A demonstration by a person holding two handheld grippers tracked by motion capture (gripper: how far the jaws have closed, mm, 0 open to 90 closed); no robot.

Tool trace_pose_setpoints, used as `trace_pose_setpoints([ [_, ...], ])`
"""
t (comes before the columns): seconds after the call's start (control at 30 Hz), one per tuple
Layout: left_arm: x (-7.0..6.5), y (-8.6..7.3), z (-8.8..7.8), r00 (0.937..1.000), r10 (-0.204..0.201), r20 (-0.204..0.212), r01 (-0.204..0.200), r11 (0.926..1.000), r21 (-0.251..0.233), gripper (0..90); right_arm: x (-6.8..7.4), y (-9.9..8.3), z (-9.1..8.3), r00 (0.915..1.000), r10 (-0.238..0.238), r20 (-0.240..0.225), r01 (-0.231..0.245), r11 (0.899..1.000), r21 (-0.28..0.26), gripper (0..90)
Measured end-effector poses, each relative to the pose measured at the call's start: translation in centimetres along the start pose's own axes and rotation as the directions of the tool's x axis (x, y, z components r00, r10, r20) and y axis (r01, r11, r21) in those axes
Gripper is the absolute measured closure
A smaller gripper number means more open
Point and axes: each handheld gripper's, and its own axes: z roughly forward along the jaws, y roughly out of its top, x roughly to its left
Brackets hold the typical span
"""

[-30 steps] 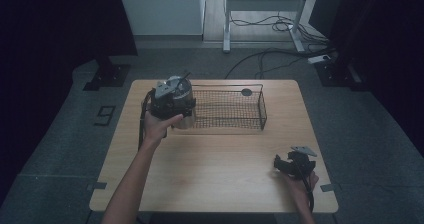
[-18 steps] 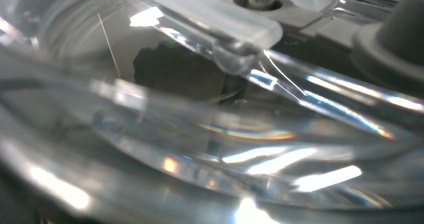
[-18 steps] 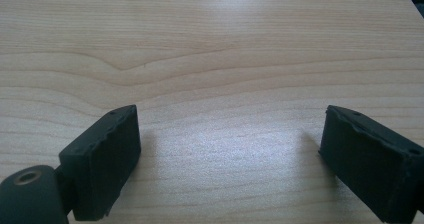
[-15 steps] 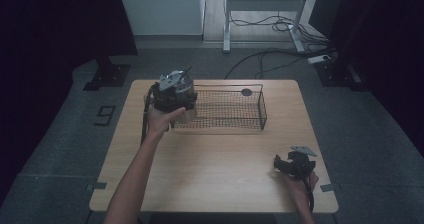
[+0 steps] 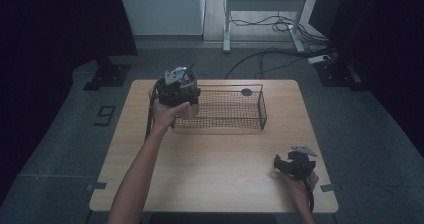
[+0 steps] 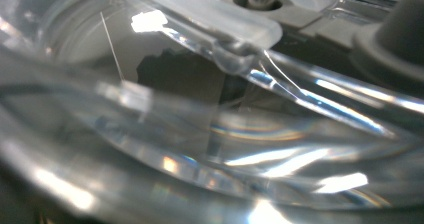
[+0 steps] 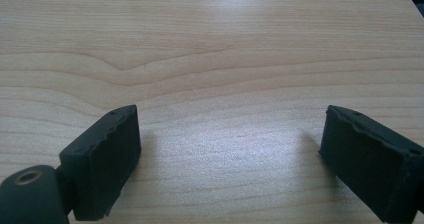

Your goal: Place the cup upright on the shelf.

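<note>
Your left claw point(image 5: 184, 105) hangs over the near left corner of the wire basket point(image 5: 250, 115), pinching a clear plastic container point(image 6: 210, 134); pressed right against its camera, the container sits between the jaws. Your right claw point(image 5: 286, 165) rests well apart on the desk point(image 5: 220, 164), jaws spread wide over bare wood.

My table point(image 5: 215, 154) is light wood with wavy lines. My basket point(image 5: 235, 109) at twelve o'clock is black wire squares. My cup point(image 6: 210, 134) is clear and shiny.
</note>
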Motion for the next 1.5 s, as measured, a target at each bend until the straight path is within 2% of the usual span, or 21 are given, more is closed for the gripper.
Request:
trace_pose_setpoints([
  [0.53, 0.2, 0.3, 3.3, 0.9994, -0.015, -0.031, 0.016, 0.9994, 0.031, 3.8, 0.0, 0.0, 0.0, 1.0000, 0.000, 0.000, 0.000, 1.000, 0.000, 9.1],
  [1.0, 0.4, -0.4, 5.8, 0.9983, -0.025, -0.052, 0.028, 0.9976, 0.063, 3.8, 0.0, 0.0, 0.0, 1.0000, -0.001, 0.000, 0.001, 1.000, 0.001, 9.1],
  [1.17, 0.1, -0.9, 6.7, 0.9961, -0.016, -0.087, 0.022, 0.9974, 0.069, 3.8, 0.0, 0.0, 0.0, 1.0000, -0.001, 0.000, 0.001, 1.000, 0.001, 9.1],
  [1.4, -0.1, -2.0, 8.0, 0.9956, -0.018, -0.092, 0.027, 0.9946, 0.100, 3.8, 0.0, 0.0, 0.0, 1.0000, -0.001, 0.001, 0.001, 1.000, 0.001, 9.3],
  [1.5, -0.2, -2.9, 8.6, 0.9942, -0.039, -0.101, 0.050, 0.9928, 0.109, 3.8, 0.0, 0.0, 0.0, 1.0000, -0.001, 0.002, 0.001, 1.000, -0.002, 9.6],
])
